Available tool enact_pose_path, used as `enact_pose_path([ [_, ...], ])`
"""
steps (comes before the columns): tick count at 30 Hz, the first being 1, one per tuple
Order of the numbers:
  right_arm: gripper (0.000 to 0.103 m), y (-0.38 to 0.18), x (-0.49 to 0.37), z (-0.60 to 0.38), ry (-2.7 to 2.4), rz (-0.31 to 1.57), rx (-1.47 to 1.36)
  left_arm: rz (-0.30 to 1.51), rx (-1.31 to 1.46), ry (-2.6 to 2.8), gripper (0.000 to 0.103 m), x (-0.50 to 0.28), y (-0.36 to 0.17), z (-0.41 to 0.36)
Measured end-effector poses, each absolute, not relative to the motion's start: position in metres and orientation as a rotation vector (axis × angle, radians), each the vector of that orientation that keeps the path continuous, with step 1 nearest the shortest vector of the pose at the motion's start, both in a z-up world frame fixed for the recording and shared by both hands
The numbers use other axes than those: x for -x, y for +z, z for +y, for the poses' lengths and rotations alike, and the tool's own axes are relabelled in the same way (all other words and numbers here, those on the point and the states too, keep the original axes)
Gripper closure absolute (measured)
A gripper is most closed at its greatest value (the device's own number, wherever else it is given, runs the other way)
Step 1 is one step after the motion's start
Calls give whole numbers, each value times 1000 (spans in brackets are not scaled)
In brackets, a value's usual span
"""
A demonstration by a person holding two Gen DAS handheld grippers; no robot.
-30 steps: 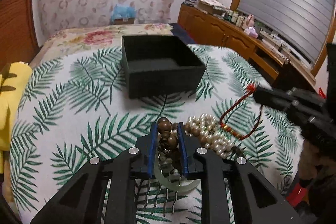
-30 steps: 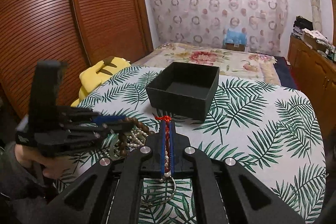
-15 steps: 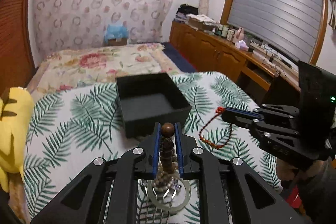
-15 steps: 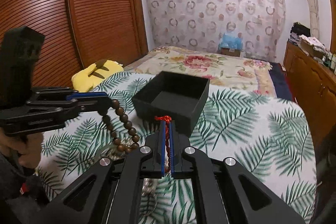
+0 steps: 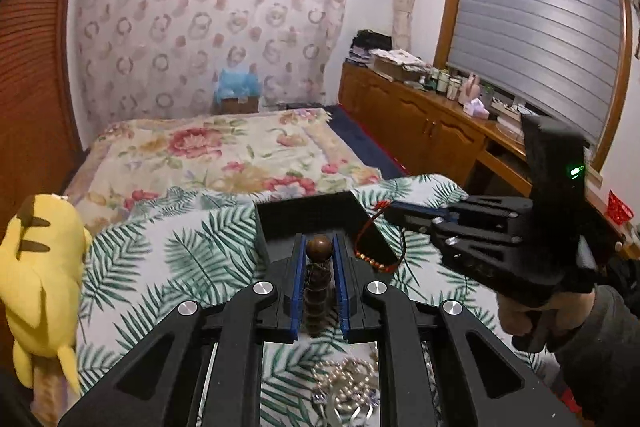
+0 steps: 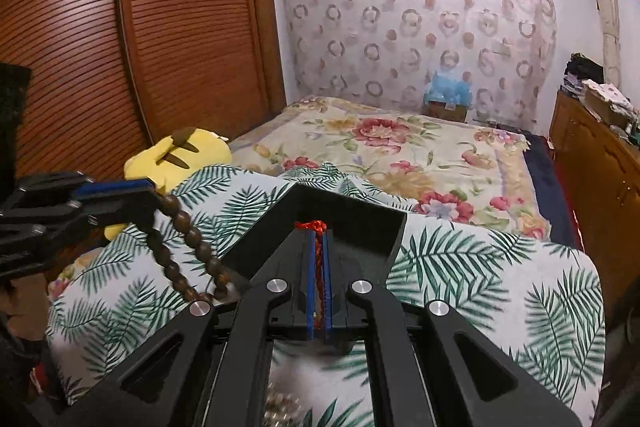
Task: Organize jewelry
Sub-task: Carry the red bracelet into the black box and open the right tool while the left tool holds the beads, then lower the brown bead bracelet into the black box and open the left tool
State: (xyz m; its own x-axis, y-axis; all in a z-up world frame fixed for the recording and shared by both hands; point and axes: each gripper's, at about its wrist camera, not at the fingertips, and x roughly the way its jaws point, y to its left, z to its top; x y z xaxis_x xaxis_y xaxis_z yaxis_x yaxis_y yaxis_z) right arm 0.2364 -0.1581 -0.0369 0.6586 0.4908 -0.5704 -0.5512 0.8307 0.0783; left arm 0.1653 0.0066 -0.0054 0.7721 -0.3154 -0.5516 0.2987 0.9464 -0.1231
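Note:
My left gripper [image 5: 319, 247] is shut on a brown wooden bead bracelet [image 5: 319, 281], which hangs in a loop in the right wrist view [image 6: 188, 247]. My right gripper [image 6: 319, 233] is shut on a red cord bracelet [image 6: 318, 255], which dangles with gold beads in the left wrist view [image 5: 376, 247]. Both are raised above the palm-leaf cloth, close to the open black box [image 5: 304, 217], which also shows in the right wrist view [image 6: 360, 223]. The pearl pile [image 5: 348, 383] lies on the cloth below my left gripper.
A yellow plush toy [image 5: 40, 275] sits at the left edge of the bed. A floral bedspread [image 6: 400, 155] lies beyond the box. A wooden sideboard [image 5: 424, 123] with clutter runs along the right. A slatted wooden wardrobe [image 6: 140, 47] stands at the left.
Both grippers lifted their bracelets off the jewelry pile and moved up and forward towards the black box. The box now sits right at both grippers' tips.

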Motion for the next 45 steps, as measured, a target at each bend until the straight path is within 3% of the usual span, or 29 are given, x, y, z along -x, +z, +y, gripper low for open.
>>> enact_pose_path([
  [11,97,-61,-269,-134,638,716,43,612,30,-305,91,-188,-1,11],
  [13,89,-65,-275,-133,613,728,64,615,24,-305,91,-191,-1,9],
  [15,63,-67,-279,-135,604,735,71,615,22,-308,91,-193,0,7],
  [43,63,-85,-228,-224,483,689,60,727,-2,-346,90,-249,-33,-45],
  [45,63,-85,-225,-223,485,690,60,721,-12,-339,85,-245,-33,-44],
])
